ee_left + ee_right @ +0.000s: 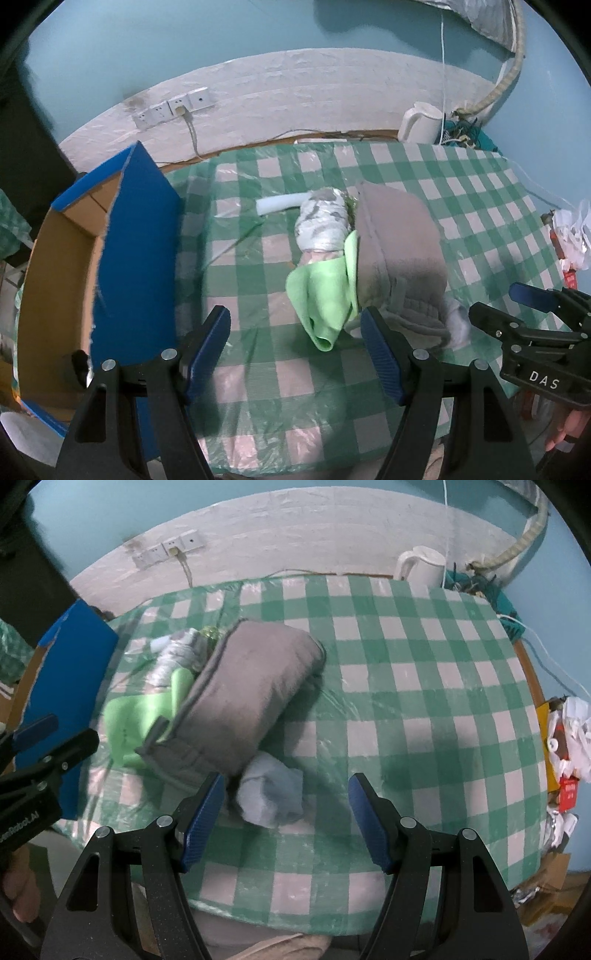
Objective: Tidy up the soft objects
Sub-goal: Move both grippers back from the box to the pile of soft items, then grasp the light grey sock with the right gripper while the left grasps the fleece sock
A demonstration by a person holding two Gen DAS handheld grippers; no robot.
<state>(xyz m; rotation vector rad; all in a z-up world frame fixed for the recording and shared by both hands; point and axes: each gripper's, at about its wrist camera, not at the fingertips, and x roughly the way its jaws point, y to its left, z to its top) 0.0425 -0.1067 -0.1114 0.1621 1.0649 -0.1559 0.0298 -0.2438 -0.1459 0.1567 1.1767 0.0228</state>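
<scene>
A folded grey cushion (399, 240) (251, 690) lies on the checked table. Against its left side rest a light green cloth (325, 291) (140, 716) and a white and grey rolled bundle (325, 221) (177, 653). A pale blue cloth (273, 790) (458, 321) sits at the cushion's near end. My left gripper (295, 328) is open above the table, with the green cloth's near end just beyond its fingertips. My right gripper (286, 794) is open, and the pale blue cloth lies between its fingers, nearer the left one, untouched. In the left wrist view the right gripper (517, 306) shows at the right edge.
An open cardboard box (62, 266) with blue outer walls (70, 657) stands at the table's left edge. A white foam tube (280, 205) lies behind the bundle. A white kettle (424, 123) (421, 566) stands at the back. Clutter and packets (565, 738) sit at the right.
</scene>
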